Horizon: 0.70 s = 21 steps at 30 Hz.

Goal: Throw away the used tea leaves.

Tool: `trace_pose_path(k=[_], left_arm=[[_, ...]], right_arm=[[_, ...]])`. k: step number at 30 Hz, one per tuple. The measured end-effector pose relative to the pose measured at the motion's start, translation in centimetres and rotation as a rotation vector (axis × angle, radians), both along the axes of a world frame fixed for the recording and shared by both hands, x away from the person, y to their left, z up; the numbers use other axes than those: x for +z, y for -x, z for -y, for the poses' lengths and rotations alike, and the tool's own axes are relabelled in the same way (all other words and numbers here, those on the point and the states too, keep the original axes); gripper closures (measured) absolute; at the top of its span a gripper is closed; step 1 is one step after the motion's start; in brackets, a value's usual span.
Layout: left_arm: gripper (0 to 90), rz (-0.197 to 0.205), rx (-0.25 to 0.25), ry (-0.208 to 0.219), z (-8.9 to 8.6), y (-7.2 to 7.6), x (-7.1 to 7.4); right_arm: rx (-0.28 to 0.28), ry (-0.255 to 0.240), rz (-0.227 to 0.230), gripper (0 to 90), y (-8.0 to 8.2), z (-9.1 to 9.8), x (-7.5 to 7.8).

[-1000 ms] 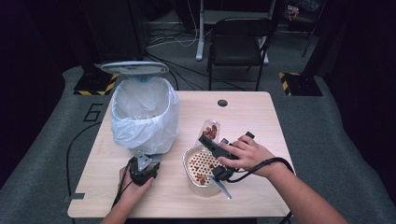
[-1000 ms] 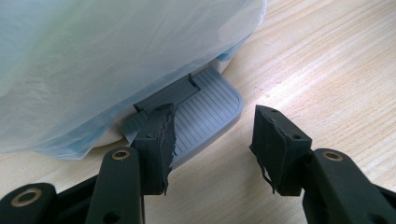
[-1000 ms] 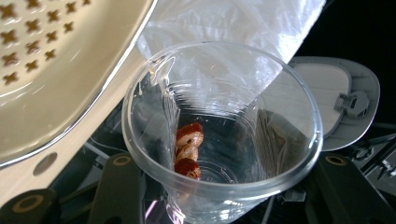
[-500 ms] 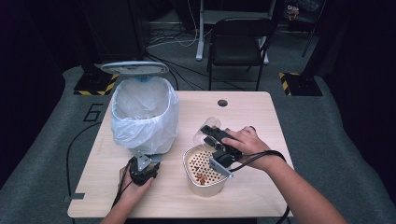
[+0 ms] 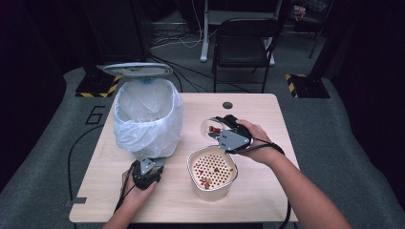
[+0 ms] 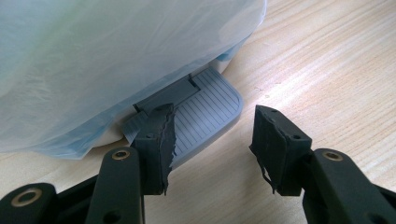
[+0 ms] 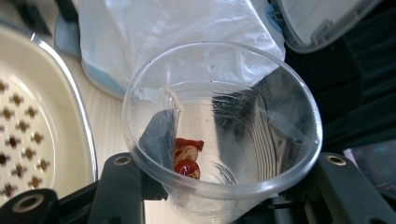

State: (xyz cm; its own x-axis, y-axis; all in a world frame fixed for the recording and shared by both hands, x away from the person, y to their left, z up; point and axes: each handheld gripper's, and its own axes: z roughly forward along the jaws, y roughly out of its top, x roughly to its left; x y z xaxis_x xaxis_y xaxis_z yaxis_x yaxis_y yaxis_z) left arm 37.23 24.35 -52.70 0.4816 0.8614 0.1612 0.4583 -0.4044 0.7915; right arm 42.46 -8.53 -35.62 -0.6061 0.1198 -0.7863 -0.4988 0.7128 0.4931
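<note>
Wood-grain surface spreads under everything we see from the high view. Our left claw rests low at the foot of the pedal bin, whose white liner bag bulges over its sides and whose lid stands up. Our right claw holds a clear plastic cup tipped on its side, between the bin and our right hand, just behind the cream strainer bowl, which has a few red bits on its perforated insert.

In the left gripper view, our left claw has its jaws apart with nothing between them; the left pad lies on the grey ribbed pedal that juts from under the liner bag.

In the right gripper view, our right claw is clamped on the plastic cup, jaws against its sides. A red scrap lies near the cup's bottom. The strainer bowl sits at the left, the bin's bag beyond.
</note>
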Motion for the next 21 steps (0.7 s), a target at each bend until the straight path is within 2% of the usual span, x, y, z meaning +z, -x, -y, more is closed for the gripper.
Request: trace_pose_path(k=[4,7,8,9,10,13,14,15,16,21], left_arm=[[49.3,-0.001,0.001,0.004,0.0,0.0,0.0],[49.3,0.0,0.0,0.0,0.0,0.0,0.0],[49.3,0.0,0.0,0.001,0.0,0.0,0.0],[49.3,0.0,0.0,0.001,0.0,0.0,0.0],[49.3,0.001,0.0,0.0,0.0,0.0,0.0],[49.3,-0.005,0.001,0.006,0.0,0.0,0.0],[49.3,-0.001,0.0,0.004,0.0,0.0,0.0],[49.3,-0.001,0.0,0.004,0.0,0.0,0.0],[49.3,-0.004,0.001,0.005,0.0,0.0,0.0],[49.3,-0.005,0.001,0.006,0.0,0.0,0.0]], right_arm=[[-0.005,-0.061,-0.097,48.0,-0.7,0.4,0.2],[-0.015,-0.081,-0.118,48.0,-1.0,0.6,0.3],[-0.025,-0.11,-0.164,48.0,-1.3,0.8,0.3],[-0.025,-0.11,-0.164,48.0,-1.3,0.8,0.3],[-0.035,-0.14,-0.209,48.0,-1.6,1.0,0.3],[-0.057,-0.203,-0.304,48.1,-2.3,1.4,0.3],[-0.064,-0.225,-0.327,48.1,-2.5,1.5,0.3],[-0.064,-0.225,-0.327,48.1,-2.5,1.5,0.3],[-0.073,-0.268,-0.374,48.1,-2.8,1.8,0.5],[-0.081,-0.384,-0.492,48.2,-3.4,2.3,1.1]])
